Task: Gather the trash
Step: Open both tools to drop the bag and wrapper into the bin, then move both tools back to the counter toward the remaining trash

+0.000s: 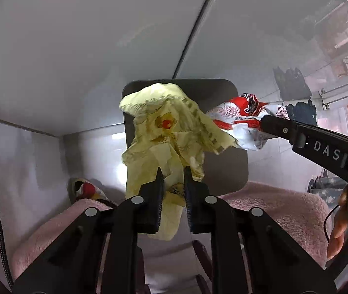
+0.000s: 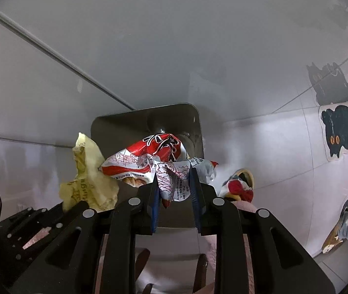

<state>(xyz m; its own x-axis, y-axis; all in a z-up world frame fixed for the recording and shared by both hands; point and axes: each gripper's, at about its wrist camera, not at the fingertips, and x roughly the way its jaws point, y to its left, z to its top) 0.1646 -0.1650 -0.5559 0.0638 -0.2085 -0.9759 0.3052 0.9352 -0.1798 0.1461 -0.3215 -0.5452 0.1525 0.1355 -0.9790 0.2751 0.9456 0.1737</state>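
Pointing steeply down, my left gripper (image 1: 172,178) is shut on a crumpled yellow wrapper (image 1: 164,127) that hangs over a dark rounded-square trash bin (image 1: 223,93). Just to its right, my right gripper (image 1: 264,122) holds a red-and-white snack wrapper (image 1: 242,120) over the same bin. In the right wrist view my right gripper (image 2: 174,178) is shut on the red-and-white wrapper (image 2: 149,156) above the bin (image 2: 124,122). There the yellow wrapper (image 2: 88,178) and the left gripper (image 2: 73,207) show at lower left.
The bin stands on a pale tiled floor against white panels (image 1: 75,49). A patterned slipper (image 2: 237,186) lies beside it. Pink fluffy fabric (image 1: 272,208) fills the near foreground. Black cat-shaped mats (image 2: 340,127) lie to the right. A hand (image 1: 340,225) grips the right tool.
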